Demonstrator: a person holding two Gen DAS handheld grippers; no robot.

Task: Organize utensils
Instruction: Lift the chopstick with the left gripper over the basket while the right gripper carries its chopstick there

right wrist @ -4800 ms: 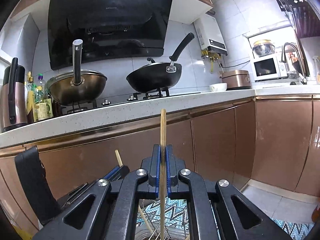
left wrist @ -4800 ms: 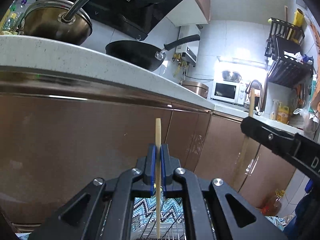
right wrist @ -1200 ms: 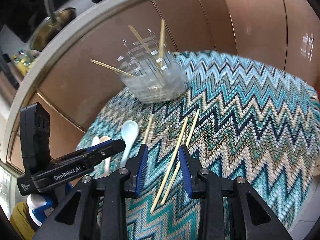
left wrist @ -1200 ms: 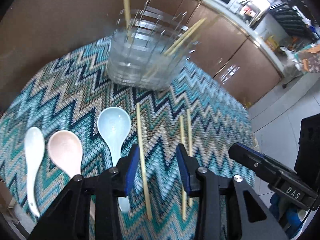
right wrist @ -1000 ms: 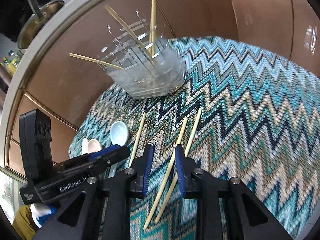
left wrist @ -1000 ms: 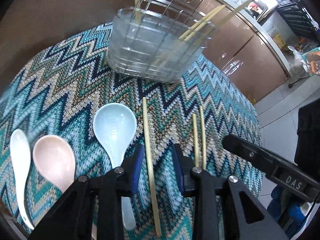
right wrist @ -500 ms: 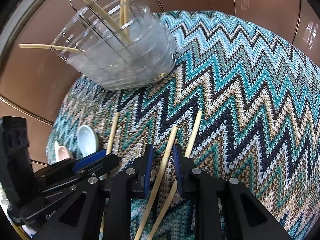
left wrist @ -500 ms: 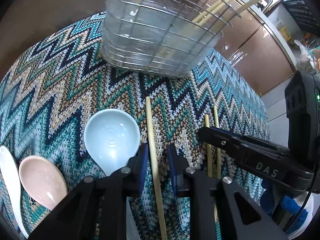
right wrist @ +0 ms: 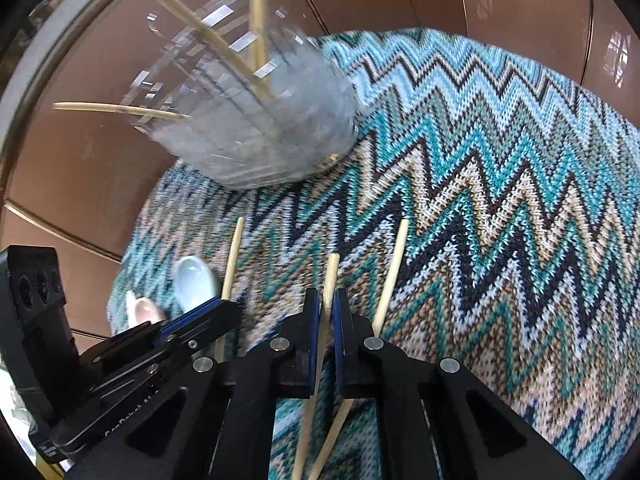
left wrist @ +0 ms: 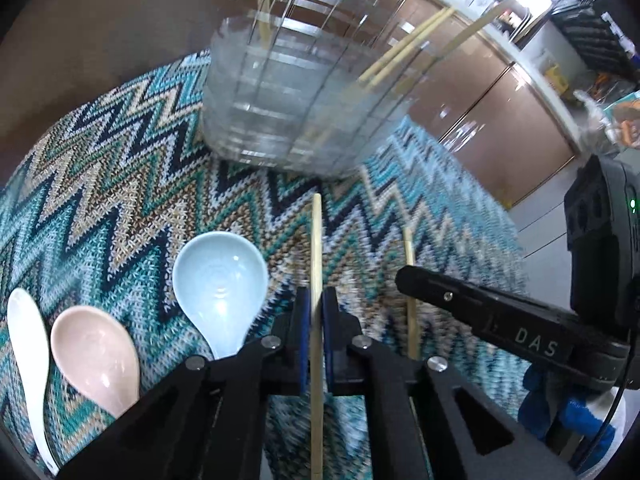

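My left gripper [left wrist: 315, 300] is shut on a wooden chopstick [left wrist: 316, 240] that lies on the zigzag mat [left wrist: 100, 184]. My right gripper [right wrist: 327, 300] is shut on another chopstick [right wrist: 331, 272] on the mat [right wrist: 500, 200]. A third chopstick [right wrist: 392, 272] lies just right of it. The wire utensil basket [left wrist: 296, 104] stands at the far side of the mat with several chopsticks in it; it also shows in the right wrist view [right wrist: 256, 132]. A blue spoon [left wrist: 220, 280], a pink spoon [left wrist: 94, 352] and a white spoon [left wrist: 26, 344] lie to the left.
Brown cabinet doors [right wrist: 500, 12] stand behind the mat. The right gripper's body [left wrist: 520, 328] crosses the right side of the left wrist view; the left gripper's body [right wrist: 120, 356] shows at the lower left of the right wrist view.
Both grippers have come down from the basket to the mat. Their jaws, open half a second ago, have closed, each on a loose chopstick.
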